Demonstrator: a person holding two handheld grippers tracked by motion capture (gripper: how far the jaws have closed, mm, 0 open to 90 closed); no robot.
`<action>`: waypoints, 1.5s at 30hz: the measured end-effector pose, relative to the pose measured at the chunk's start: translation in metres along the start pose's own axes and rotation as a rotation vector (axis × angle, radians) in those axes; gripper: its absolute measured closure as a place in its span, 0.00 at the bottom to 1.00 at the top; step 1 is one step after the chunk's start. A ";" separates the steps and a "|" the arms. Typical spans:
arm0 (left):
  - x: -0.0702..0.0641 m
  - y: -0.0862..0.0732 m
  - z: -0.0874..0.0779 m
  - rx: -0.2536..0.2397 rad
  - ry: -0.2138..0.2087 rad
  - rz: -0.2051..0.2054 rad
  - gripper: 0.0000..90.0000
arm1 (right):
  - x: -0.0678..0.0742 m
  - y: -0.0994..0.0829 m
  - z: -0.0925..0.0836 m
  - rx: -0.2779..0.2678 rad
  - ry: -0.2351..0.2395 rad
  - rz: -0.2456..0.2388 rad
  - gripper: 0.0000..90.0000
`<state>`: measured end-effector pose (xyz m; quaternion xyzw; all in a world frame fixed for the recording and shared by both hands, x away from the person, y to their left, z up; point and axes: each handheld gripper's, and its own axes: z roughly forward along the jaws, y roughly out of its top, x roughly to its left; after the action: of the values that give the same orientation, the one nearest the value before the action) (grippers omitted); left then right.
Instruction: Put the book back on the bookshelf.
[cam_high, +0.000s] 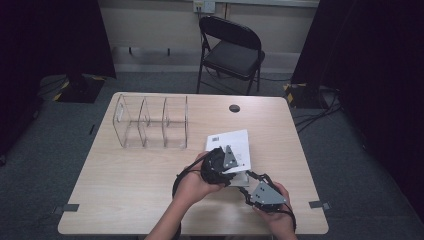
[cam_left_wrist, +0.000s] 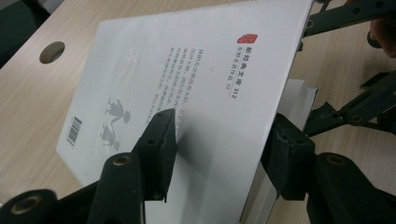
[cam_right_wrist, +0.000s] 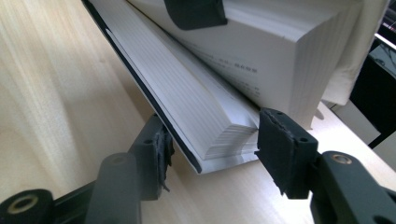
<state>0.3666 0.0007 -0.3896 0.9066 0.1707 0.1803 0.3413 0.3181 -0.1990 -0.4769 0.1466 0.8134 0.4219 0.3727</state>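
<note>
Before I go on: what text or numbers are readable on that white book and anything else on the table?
"312": on the white book's back cover, in a vertical line of Chinese characters too blurred to read.
Red seal stamp: characters unreadable.
Barcode: digits too small.
Columns of small print on the cover: blurred.
Print on the open page: too small.

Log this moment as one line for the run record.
scene: book near front of table | left gripper: open, jaws astride book | right gripper: open, jaws astride book's corner | clear organizer: apart, far left
</note>
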 end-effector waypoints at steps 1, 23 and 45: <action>0.000 0.001 0.000 -0.002 -0.001 0.001 0.54 | -0.001 0.000 0.000 0.000 0.000 0.001 0.52; 0.003 0.002 -0.019 -0.055 -0.047 -0.024 0.46 | -0.007 0.028 -0.022 0.052 0.047 0.025 0.64; 0.025 -0.085 -0.052 -0.121 -0.060 -0.127 0.23 | -0.021 0.001 -0.027 0.097 0.079 0.119 0.83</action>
<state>0.3499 0.1004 -0.4054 0.8767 0.2063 0.1410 0.4111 0.3126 -0.2254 -0.4566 0.1957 0.8369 0.4087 0.3071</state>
